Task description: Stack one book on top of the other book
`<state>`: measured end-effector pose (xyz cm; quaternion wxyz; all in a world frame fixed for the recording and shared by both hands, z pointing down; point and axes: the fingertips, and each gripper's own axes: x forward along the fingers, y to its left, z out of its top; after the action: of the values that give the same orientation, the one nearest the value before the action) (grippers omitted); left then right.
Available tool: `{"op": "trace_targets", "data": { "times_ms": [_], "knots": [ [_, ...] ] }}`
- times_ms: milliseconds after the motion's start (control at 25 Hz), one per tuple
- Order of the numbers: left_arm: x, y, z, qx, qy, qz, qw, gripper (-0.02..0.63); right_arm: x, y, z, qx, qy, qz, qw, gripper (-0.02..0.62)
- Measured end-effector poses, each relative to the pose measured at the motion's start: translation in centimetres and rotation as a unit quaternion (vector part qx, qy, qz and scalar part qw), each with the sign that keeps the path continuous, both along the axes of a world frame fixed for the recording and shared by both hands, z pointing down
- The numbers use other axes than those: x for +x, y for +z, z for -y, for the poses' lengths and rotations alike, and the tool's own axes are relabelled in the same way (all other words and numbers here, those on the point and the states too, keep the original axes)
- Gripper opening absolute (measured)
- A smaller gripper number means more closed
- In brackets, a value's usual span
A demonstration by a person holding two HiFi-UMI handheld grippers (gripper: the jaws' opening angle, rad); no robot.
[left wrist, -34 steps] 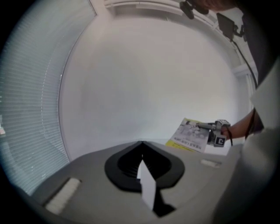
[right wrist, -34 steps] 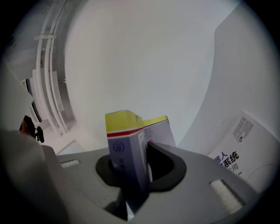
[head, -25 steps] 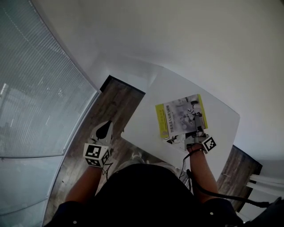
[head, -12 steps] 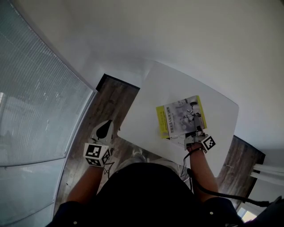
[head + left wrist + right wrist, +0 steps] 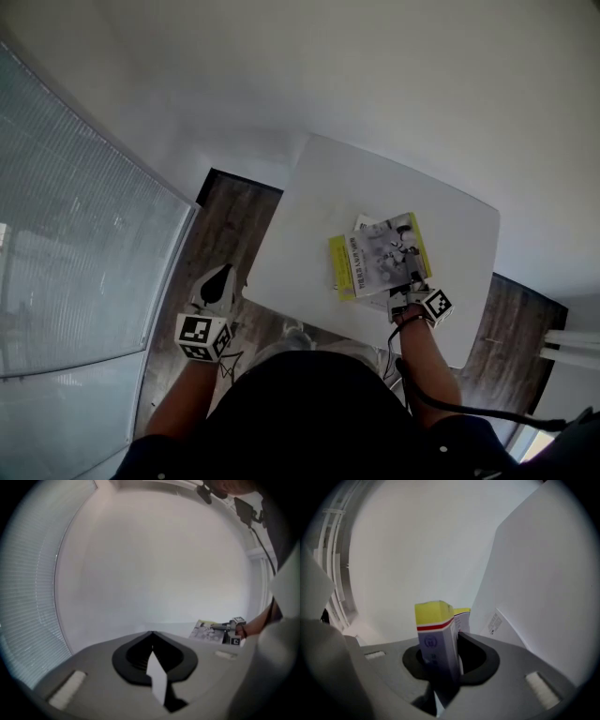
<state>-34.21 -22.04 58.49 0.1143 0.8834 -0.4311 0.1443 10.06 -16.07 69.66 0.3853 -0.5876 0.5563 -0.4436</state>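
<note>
A book with a yellow edge and a grey picture cover (image 5: 380, 255) lies over a white book (image 5: 364, 223) on the white table (image 5: 319, 187). Only corners of the white book peek out from under it. My right gripper (image 5: 405, 289) is shut on the near edge of the yellow book. In the right gripper view its yellow spine with a red stripe (image 5: 435, 634) stands clamped between the jaws. My left gripper (image 5: 216, 281) hangs off the table's left side over the floor, shut with nothing in it. From there the yellow book (image 5: 208, 631) shows far off.
Dark wood floor (image 5: 220, 225) lies left of the table, with a ribbed glass wall (image 5: 75, 244) beyond it. White walls stand behind the table. The table's near edge (image 5: 309, 319) runs close to the person's body.
The right gripper has sunk with the yellow book and carried it further over the white book, whose far corner now peeks out. The left gripper has hardly moved.
</note>
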Motion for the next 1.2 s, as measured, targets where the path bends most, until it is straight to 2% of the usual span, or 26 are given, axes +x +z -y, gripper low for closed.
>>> {"op": "trace_targets", "data": {
  "times_ms": [80,160,240,320,440,720,840,880,1200],
  "knots": [
    [0.1,0.2,0.0,-0.006,0.005,0.004,1.0,0.005,0.4,0.9,0.0,-0.001,0.0,-0.01,1.0,0.081],
    [-0.5,0.2,-0.2,-0.012,0.004,0.01,0.9999,0.005,0.2,2.6,-0.2,-0.022,0.001,-0.027,0.999,0.078],
    [-1.0,0.2,-0.2,-0.012,-0.002,0.01,0.9999,0.005,-0.6,3.8,0.1,-0.045,0.002,-0.02,0.999,0.075],
    [-0.5,0.3,0.1,-0.007,-0.001,0.004,1.0,0.005,-1.1,4.1,0.5,-0.045,-0.003,-0.004,0.999,0.072],
    [0.7,0.4,0.9,-0.001,0.013,-0.003,0.9999,0.005,-0.4,4.9,-0.2,-0.064,-0.007,-0.016,0.998,0.072],
    [1.0,0.5,1.5,-0.001,0.022,-0.001,0.9998,0.005,0.1,5.9,-0.7,-0.109,-0.016,-0.039,0.993,0.079],
    [0.8,0.9,1.4,-0.006,0.022,0.0,0.9997,0.005,-0.1,6.8,-1.0,-0.137,-0.03,-0.052,0.989,0.194],
    [0.7,1.0,1.4,-0.008,0.022,-0.001,0.9997,0.005,-0.2,6.9,-1.1,-0.142,-0.031,-0.053,0.988,0.21],
    [0.8,1.0,1.7,-0.013,0.025,-0.003,0.9996,0.005,-0.2,8.1,-1.9,-0.195,-0.049,-0.072,0.977,0.252]
  ]
}}
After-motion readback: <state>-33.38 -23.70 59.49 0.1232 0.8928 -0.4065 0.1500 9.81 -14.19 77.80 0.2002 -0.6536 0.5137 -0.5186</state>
